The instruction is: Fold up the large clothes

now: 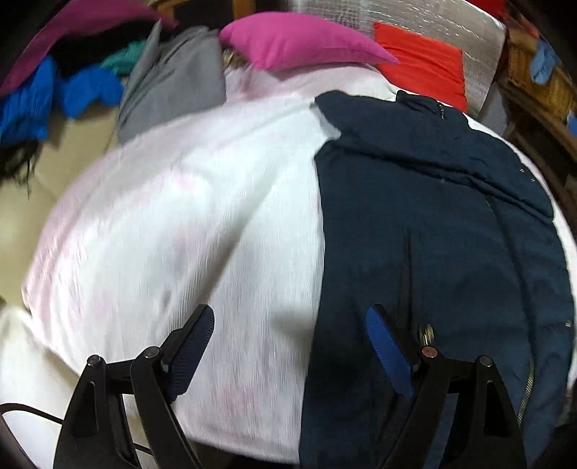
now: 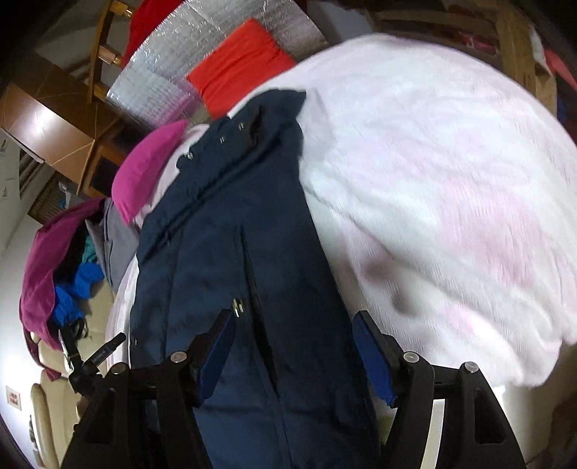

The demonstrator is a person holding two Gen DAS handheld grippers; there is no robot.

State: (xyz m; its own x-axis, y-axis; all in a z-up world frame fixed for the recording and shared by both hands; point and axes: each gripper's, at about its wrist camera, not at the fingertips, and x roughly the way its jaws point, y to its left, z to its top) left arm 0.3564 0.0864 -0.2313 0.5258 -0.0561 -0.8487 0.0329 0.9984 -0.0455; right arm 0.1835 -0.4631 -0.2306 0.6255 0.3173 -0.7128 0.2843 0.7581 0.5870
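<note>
A dark navy jacket [image 1: 425, 223] lies spread on a fluffy white blanket [image 1: 187, 223] with faint pink patches, and it is folded into a long, narrow strip. Its long axis runs away from the person holding the tools: the collar end points toward the far side of the bed, where a bright pink pillow [image 1: 295, 39] and an orange-red cloth [image 1: 425, 61] sit against a silvery quilted sheet [image 1: 468, 32], and the lower part comes back toward the near edge. A zip line runs lengthwise down the jacket, with small metal snaps near the collar and a metal zip pull [image 2: 238, 306] partway down. The left tongs [image 1: 288, 346] hang released above the blanket, one finger over the white pile and the other over the near left edge of the jacket, with nothing between the blue pads. The right tongs [image 2: 292, 346] are also released, spread across the width of the jacket strip so the navy fabric lies below and between the fingers, yet the pads do not press on it. From the right wrist view the left tongs [image 2: 97, 355] show small at the lower left, just off the jacket's edge. Off to the left of the bed a heap of other clothes [image 1: 72, 79] is piled up: purple, blue, teal and a grey piece [image 1: 173, 83] draped over the blanket's edge. Both views are blurred.
</note>
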